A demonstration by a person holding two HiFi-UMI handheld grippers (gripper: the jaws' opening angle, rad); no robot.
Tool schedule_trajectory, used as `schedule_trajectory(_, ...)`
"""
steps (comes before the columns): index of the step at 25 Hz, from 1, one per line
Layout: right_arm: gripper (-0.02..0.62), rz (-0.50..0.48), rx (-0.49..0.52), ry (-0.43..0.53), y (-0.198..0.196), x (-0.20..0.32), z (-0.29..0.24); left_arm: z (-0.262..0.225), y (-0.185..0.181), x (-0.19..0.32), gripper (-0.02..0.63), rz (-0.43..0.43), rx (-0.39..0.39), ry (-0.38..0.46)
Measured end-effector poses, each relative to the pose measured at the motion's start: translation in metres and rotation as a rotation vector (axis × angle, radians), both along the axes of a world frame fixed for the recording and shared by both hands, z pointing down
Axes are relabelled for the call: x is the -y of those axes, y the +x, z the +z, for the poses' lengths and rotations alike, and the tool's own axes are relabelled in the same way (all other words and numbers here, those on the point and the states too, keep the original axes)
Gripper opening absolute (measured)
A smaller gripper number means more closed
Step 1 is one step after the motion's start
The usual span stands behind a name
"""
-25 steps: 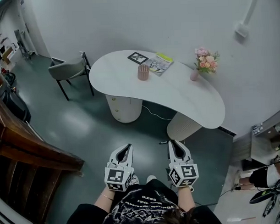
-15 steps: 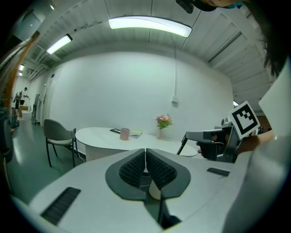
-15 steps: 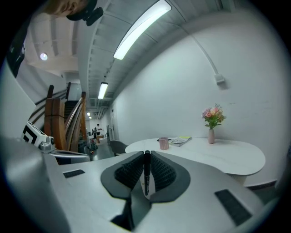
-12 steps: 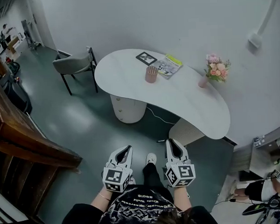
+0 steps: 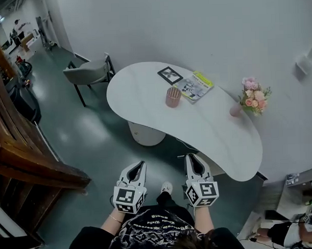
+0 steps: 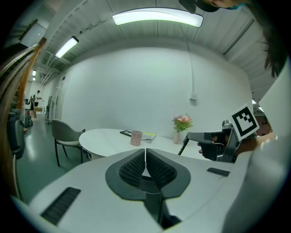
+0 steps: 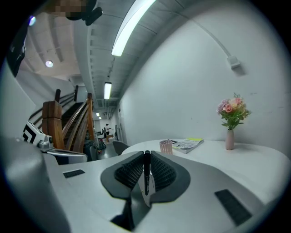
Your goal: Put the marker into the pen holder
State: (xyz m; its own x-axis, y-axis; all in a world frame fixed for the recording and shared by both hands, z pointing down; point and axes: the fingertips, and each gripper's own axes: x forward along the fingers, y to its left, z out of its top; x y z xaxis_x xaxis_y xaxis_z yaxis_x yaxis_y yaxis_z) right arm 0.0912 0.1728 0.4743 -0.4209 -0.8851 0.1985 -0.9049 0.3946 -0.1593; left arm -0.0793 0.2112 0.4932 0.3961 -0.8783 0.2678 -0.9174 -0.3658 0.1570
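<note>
A pink ribbed pen holder [image 5: 173, 97] stands on the white kidney-shaped table [image 5: 145, 101], far ahead of both grippers. It also shows small in the left gripper view as the pen holder [image 6: 136, 138] and in the right gripper view as the pen holder [image 7: 166, 147]. My right gripper [image 5: 194, 162] is shut on a black marker [image 7: 147, 170], which stands upright between the pads. From the left gripper view the marker [image 6: 184, 145] sticks down out of the right gripper's tip. My left gripper [image 5: 137, 168] is held level beside it, its pads [image 6: 136, 166] closed together with nothing between them.
On the table lie a framed picture [image 5: 169, 75] and a magazine [image 5: 195, 87], and a vase of pink flowers [image 5: 252, 95] stands at its right end. A grey chair [image 5: 88, 74] stands to the table's left. A wooden stair railing [image 5: 24, 151] runs along the left over the dark green floor.
The view has shifted toward the table, which now sits lower and further right in the head view. Both grippers keep their pose, and the marker stays in the right one.
</note>
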Motion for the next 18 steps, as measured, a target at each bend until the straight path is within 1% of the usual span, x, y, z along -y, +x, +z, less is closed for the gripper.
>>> schedule_trajectory(4, 0.067, -0.049, 0.004, 0.010, 0.012, 0.046, -0.004, 0.000, 0.013, 0.038, 0.026, -0.050, -0.005, -0.006)
schedule_trajectory(8, 0.067, -0.091, 0.011, 0.012, 0.021, 0.080, -0.003, 0.003, 0.026, 0.065, 0.026, -0.084, 0.001, -0.017)
schedule_trajectory(13, 0.067, -0.124, 0.024, 0.014, 0.033, 0.109, -0.003, 0.005, 0.044, 0.092, 0.027, -0.118, -0.009, -0.041)
schedule_trajectory(18, 0.067, -0.151, 0.035, 0.009, 0.047, 0.128, 0.002, 0.008, 0.070, 0.114, 0.026, -0.113, -0.016, -0.043)
